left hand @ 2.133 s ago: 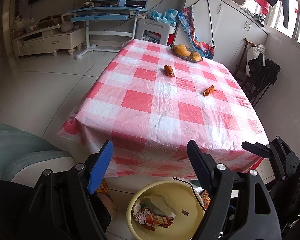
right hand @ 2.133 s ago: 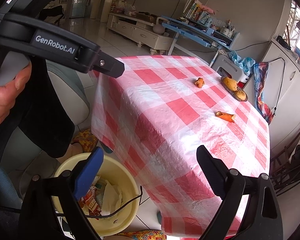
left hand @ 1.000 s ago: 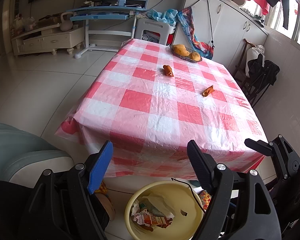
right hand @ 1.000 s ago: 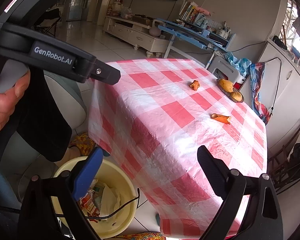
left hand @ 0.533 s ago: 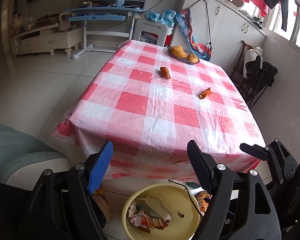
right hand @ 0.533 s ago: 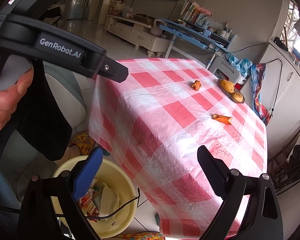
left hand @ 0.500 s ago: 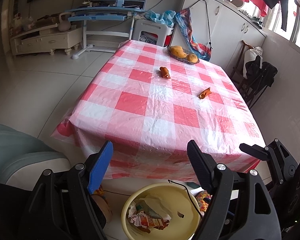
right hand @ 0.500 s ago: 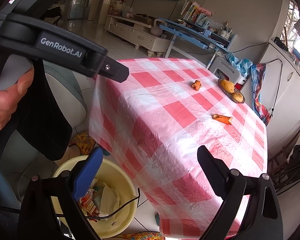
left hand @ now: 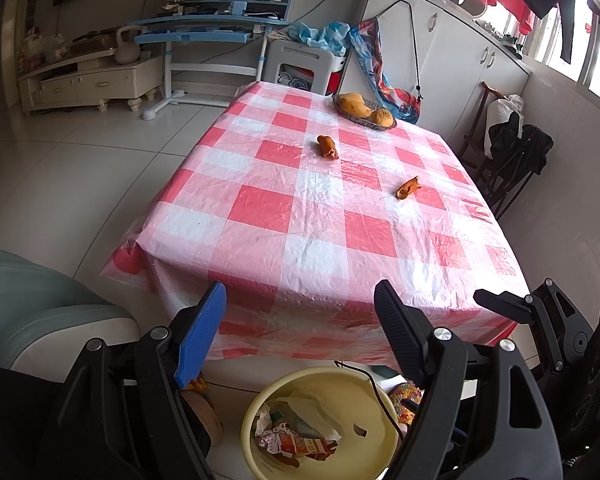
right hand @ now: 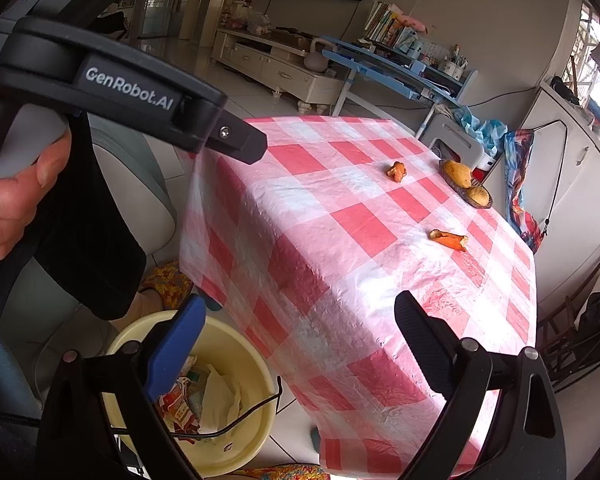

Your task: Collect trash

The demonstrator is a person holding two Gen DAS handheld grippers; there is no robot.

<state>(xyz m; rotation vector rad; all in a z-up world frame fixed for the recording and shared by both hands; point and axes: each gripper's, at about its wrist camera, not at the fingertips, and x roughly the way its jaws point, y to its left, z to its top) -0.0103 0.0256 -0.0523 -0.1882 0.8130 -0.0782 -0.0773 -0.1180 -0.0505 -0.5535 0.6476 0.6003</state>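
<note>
Two orange peel scraps lie on the red-and-white checked tablecloth (left hand: 300, 208): one scrap (left hand: 327, 147) near the far middle, another scrap (left hand: 407, 188) to its right. From the right wrist they show as the far scrap (right hand: 396, 171) and the near scrap (right hand: 449, 239). A yellow bin (left hand: 364, 384) holding wrappers and paper stands on the floor below the table's near edge, also seen as the bin (right hand: 236, 344). My left gripper (left hand: 300, 300) hangs open and empty over the bin. My right gripper (right hand: 300, 316) is open too, nothing between its fingers.
A basket with yellow fruit (left hand: 364, 110) sits at the table's far edge. A pale chair (left hand: 32, 304) stands at the left. A dark folding chair with clothes (left hand: 512, 160) is at the right, white cabinets (left hand: 452, 52) behind. A hand (right hand: 8, 200) holds the left gripper's handle.
Nothing has visibly changed beyond a slight drift of both views; both grippers stay open and empty above the bin.
</note>
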